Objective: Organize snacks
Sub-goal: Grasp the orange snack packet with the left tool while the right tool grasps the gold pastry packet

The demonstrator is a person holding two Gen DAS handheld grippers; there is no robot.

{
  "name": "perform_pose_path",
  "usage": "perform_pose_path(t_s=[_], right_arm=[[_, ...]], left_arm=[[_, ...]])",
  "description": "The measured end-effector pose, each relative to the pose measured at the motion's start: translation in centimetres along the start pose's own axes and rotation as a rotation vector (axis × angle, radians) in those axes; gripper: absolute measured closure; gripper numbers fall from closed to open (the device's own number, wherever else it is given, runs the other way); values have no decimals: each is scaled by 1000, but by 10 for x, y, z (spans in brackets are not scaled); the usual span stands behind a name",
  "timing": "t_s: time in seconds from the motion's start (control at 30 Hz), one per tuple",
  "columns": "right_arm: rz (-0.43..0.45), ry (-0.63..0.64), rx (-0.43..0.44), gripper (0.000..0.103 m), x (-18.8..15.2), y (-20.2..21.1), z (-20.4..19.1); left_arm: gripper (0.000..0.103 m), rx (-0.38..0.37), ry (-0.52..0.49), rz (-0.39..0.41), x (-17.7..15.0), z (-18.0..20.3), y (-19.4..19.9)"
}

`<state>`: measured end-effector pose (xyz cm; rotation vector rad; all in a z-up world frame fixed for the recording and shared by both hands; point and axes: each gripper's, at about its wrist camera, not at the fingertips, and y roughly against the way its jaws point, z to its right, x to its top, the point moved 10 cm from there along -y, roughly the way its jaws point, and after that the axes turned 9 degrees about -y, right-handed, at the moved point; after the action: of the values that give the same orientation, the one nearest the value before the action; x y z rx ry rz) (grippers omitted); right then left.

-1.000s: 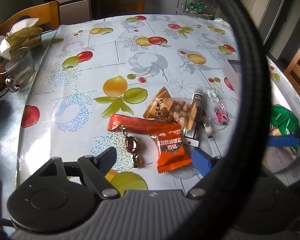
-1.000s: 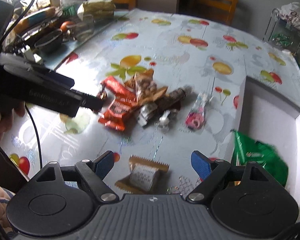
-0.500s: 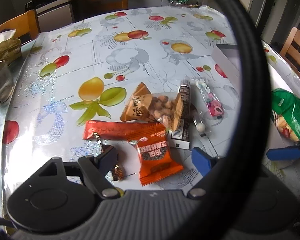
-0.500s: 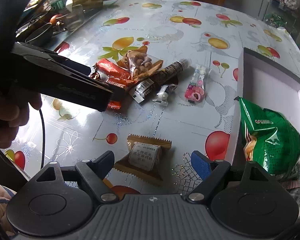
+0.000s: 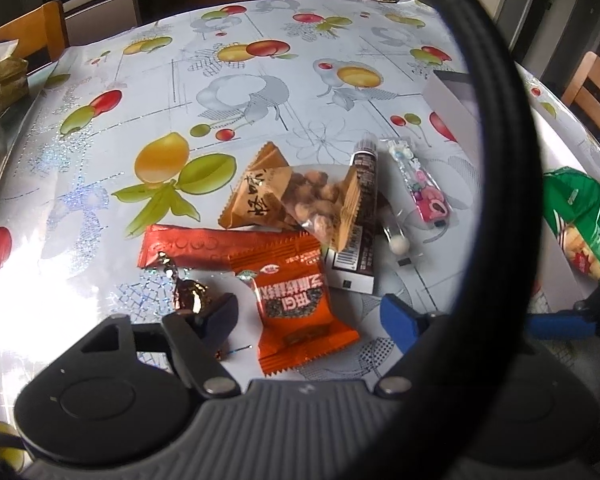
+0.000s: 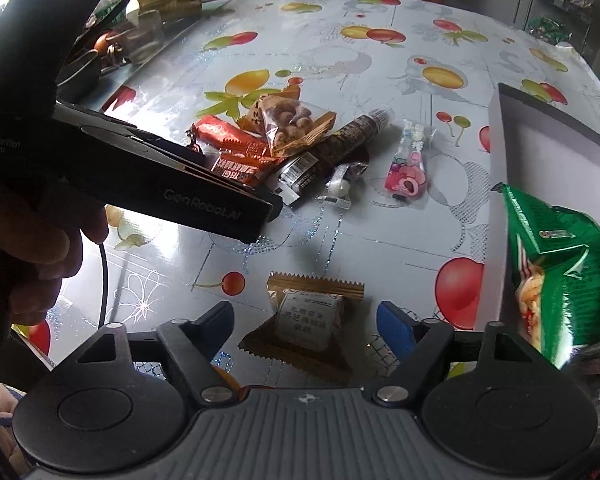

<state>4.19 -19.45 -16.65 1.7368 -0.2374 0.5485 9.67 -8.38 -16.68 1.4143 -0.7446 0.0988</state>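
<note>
My left gripper [image 5: 310, 314] is closing, its jaws astride one orange packet [image 5: 300, 304] but not yet pressing it — lower over the pile than a second ago. My right gripper [image 6: 304, 318] is closing too, around one brown packet [image 6: 306, 328] that lies alone on the table [image 6: 340, 60]; its pads have not met the wrapper, and it has sunk closer as well.

Just beyond the orange packet I count one gold-foil candy [image 5: 190, 294] beside my left finger, one long red bar [image 5: 204, 246], one bag of nuts [image 5: 296, 196] lying partly over one dark stick packet [image 5: 362, 216], one small clear wrapper with a white ball [image 5: 398, 242], and one pink candy strip [image 5: 420, 184] — seven pieces in the cluster. To the right stands one white box [image 6: 496, 208] with one green bag [image 6: 560, 264] in it. Further off, wooden chairs [image 5: 592, 88] ring the table.
</note>
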Motion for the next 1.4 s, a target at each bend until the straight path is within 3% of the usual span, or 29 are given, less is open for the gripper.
perform_pose_path(t_s=[0.13,0.27,0.6,0.8,0.87,1.13,1.4], right_arm=[[-6,-3,-4,36,-1,-5,0],[-11,-3,-10,37,-2,-7,1],[-17,17,-24,41,-1,-10,2],[-17,36,-29,46,-1,-12,3],[-11,46,-34,53,-1,-12,2],[-8,56,-27,55,1,-11,4],[34,47,-22,55,13,2,7]], left_arm=[[40,14,-4,10,-2,-4,-4],[42,14,-11,15,-2,-5,-5],[64,22,-23,12,-1,-5,-5],[67,-2,-42,7,-3,-1,-3],[68,-5,-45,7,-5,0,-2],[69,-26,-36,-3,-11,1,4],[69,0,-24,11,-7,-6,15]])
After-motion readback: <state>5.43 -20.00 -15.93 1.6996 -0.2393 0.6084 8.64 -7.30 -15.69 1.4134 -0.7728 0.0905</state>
